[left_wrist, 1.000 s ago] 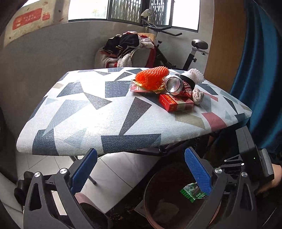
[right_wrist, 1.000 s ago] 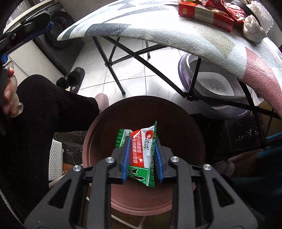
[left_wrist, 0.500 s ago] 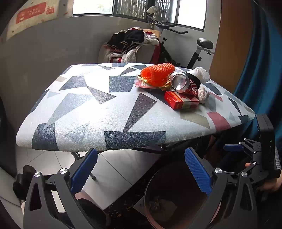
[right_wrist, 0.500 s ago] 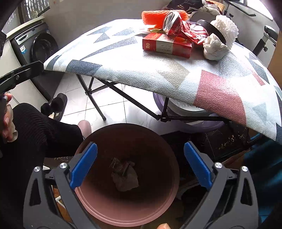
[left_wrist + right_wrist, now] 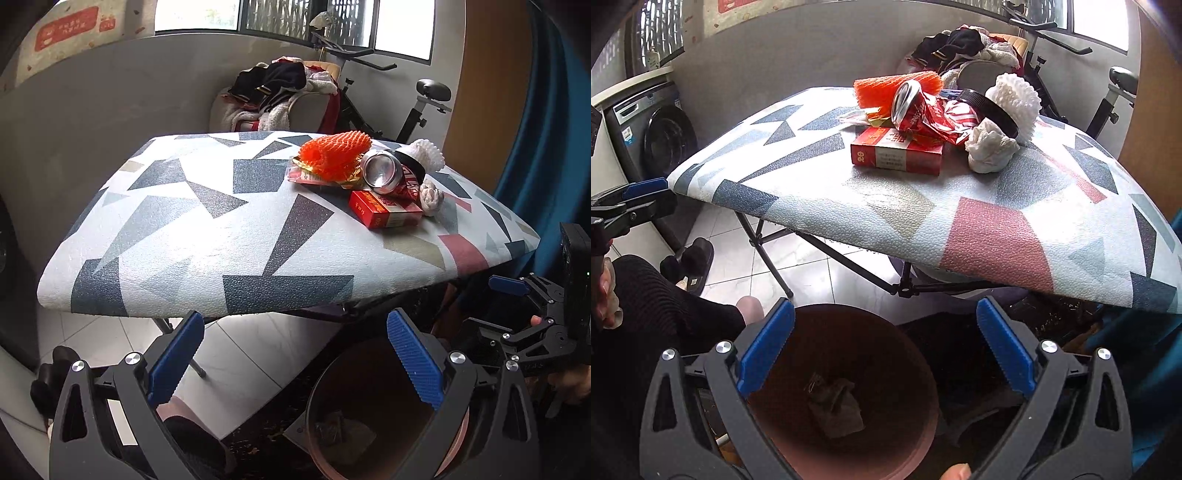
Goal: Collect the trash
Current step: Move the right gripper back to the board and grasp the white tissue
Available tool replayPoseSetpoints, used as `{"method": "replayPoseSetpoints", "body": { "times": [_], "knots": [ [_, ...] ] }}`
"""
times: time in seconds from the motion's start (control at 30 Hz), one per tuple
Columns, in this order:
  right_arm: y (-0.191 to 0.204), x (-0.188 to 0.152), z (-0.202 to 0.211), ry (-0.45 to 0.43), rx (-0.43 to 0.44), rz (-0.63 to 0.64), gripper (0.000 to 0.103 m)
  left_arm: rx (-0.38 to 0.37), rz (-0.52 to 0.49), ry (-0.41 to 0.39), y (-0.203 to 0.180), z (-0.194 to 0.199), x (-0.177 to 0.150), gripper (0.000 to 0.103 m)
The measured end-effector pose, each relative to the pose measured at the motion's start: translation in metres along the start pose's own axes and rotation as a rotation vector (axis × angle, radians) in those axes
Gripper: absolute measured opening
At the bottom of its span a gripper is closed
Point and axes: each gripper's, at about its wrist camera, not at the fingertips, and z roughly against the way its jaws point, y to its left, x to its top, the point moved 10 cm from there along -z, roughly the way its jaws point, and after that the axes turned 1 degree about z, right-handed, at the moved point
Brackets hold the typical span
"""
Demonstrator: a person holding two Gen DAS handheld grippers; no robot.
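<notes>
A pile of trash lies on the patterned table (image 5: 184,229): an orange foam net (image 5: 334,153), a crushed red can (image 5: 386,173), a red cigarette box (image 5: 384,214), a crumpled tissue (image 5: 430,195) and a white foam net (image 5: 424,155). The same box (image 5: 895,151), can (image 5: 916,109) and tissue (image 5: 990,146) show in the right wrist view. A brown bin (image 5: 849,387) stands on the floor below the table edge, with crumpled scraps inside. My left gripper (image 5: 295,362) is open and empty, low before the table. My right gripper (image 5: 884,354) is open and empty above the bin.
A washing machine (image 5: 653,136) stands to the left. A chair heaped with clothes (image 5: 280,96) and an exercise bike (image 5: 413,103) stand behind the table. A blue curtain (image 5: 546,147) hangs at right. The person's black-clad leg (image 5: 653,317) and a slipper (image 5: 690,262) are left of the bin.
My right gripper opened and dropped the green-and-red snack wrapper into the bin, then tilted up toward the table. My left gripper stayed open and shifted only slightly.
</notes>
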Motion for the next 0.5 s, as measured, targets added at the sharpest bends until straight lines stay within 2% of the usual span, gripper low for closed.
{"method": "replayPoseSetpoints", "body": {
  "times": [0.27,0.37,0.5],
  "knots": [
    [-0.021,0.006,0.006,-0.05,-0.058,-0.076,0.097,0.001,0.001,0.004,0.0,0.0,-0.001,0.097],
    [-0.03,0.008,0.009,-0.063,-0.075,-0.11,0.097,0.032,-0.006,0.015,0.002,-0.002,0.0,0.097],
    [-0.048,0.016,0.008,-0.064,-0.098,-0.141,0.097,0.017,-0.004,-0.002,0.002,-0.001,0.012,0.097]
  ]
}}
